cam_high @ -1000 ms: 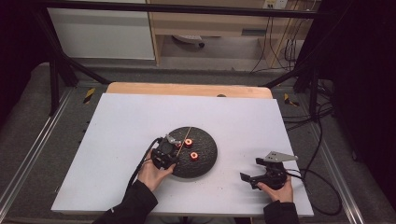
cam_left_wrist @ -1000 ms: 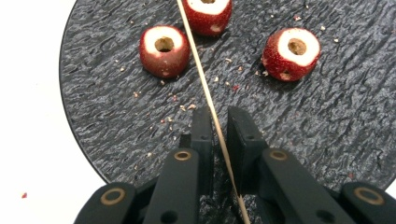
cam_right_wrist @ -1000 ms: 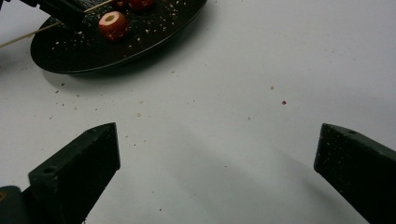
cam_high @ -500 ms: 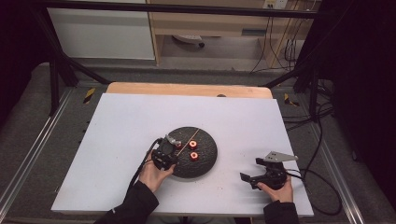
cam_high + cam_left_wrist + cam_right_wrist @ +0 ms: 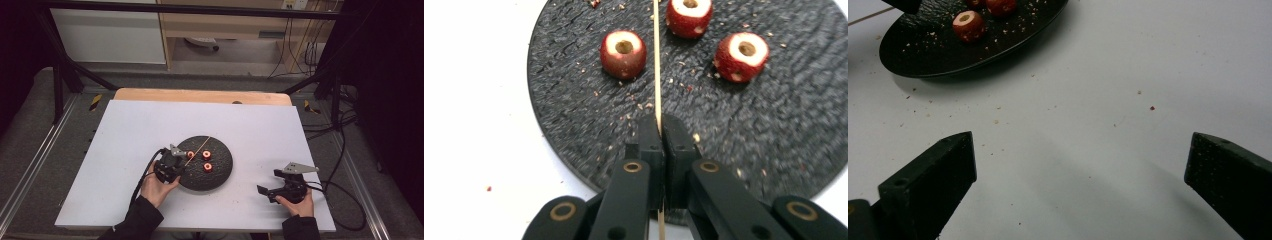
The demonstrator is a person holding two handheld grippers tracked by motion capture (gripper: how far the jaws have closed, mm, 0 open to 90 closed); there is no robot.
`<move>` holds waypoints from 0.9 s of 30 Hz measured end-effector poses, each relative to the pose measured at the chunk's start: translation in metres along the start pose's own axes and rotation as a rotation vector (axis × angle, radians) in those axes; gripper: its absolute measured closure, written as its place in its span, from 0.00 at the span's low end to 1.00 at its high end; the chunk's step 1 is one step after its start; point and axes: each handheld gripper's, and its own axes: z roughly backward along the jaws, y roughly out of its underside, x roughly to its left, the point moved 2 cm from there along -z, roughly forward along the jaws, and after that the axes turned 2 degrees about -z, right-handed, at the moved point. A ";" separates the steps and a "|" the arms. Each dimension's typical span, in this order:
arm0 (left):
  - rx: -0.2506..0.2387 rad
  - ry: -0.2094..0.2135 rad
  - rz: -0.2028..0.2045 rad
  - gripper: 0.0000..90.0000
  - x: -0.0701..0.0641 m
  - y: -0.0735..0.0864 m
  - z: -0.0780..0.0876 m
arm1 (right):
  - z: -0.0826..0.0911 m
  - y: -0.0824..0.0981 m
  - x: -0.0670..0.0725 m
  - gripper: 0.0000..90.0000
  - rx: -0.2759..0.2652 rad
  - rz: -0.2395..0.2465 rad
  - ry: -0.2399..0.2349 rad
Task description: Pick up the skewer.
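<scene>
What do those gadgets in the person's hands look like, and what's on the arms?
Each hand-held gripper, left and right, is black with two blocky jaws, brass-coloured pivot rivets and a trailing black cable. The right carries a grey three-cornered plate. Sleeves are dark.

- A lab or recording room, not a home.
- A white board (image 5: 150, 130) lies on a wooden table (image 5: 200, 95) as a staged work surface.
- Black frame bars (image 5: 200, 7) cross overhead, with metal rails (image 5: 35, 170) along both sides.
- Loose cables (image 5: 345, 150) trail over grey floor.
- A bare cabinet (image 5: 110, 35) stands behind.
</scene>
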 end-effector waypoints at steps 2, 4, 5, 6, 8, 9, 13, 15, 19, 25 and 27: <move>-0.006 0.009 -0.018 0.98 0.003 0.003 0.004 | 0.000 0.000 0.000 0.01 0.002 -0.001 0.001; -0.024 0.027 -0.027 0.98 0.007 0.006 0.009 | -0.001 0.000 0.000 0.01 0.006 -0.004 0.001; -0.035 0.040 -0.026 0.98 0.008 0.008 0.011 | -0.001 0.000 0.000 0.01 0.007 -0.005 0.001; -0.043 0.046 -0.026 0.98 0.010 0.010 0.013 | -0.001 0.000 0.000 0.01 0.007 -0.005 0.001; -0.064 0.057 -0.027 0.98 0.015 0.015 0.018 | -0.001 0.001 0.001 0.01 0.007 -0.008 0.001; -0.074 0.057 -0.029 0.98 0.017 0.017 0.020 | -0.001 0.000 0.000 0.01 0.006 -0.005 0.001; -0.125 0.074 -0.035 0.98 0.025 0.028 0.029 | -0.001 0.000 0.000 0.01 0.010 -0.008 0.001; -0.140 0.077 -0.035 0.98 0.028 0.033 0.033 | -0.001 0.000 0.000 0.01 0.008 -0.009 0.000; -0.178 0.083 -0.045 0.98 0.034 0.046 0.041 | -0.001 0.000 0.000 0.01 0.009 -0.011 0.001; -0.231 0.095 -0.035 0.98 0.042 0.062 0.049 | -0.003 0.000 0.001 0.01 0.009 -0.025 0.001; -0.243 0.098 -0.039 0.98 0.043 0.066 0.051 | -0.004 -0.001 0.002 0.01 0.008 -0.037 0.000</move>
